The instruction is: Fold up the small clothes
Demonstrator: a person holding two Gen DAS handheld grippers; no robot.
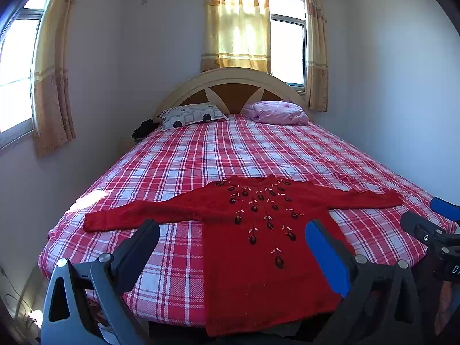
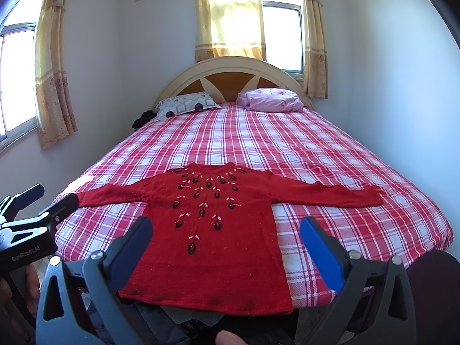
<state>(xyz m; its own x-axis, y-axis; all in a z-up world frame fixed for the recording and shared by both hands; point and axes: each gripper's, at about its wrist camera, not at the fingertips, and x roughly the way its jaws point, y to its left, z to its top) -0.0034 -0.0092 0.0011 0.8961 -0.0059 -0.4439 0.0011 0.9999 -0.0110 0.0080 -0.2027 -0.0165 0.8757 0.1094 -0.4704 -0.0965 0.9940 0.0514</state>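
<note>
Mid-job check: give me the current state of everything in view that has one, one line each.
Red knitted sweater with dark bead embroidery: spread flat, front up, both sleeves out, unfolded.
Left gripper: open, holding nothing.
Right gripper: open, holding nothing.
Red-and-white plaid bedsheet: smooth on the bed.
Yellow middle curtain: drawn shut.
Pink pillow: rumpled, by headboard.

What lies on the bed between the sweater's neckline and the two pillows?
Only bare checked sheet. Both wrist views show nothing between the red sweater and the patterned pillow or pink pillow.
</note>
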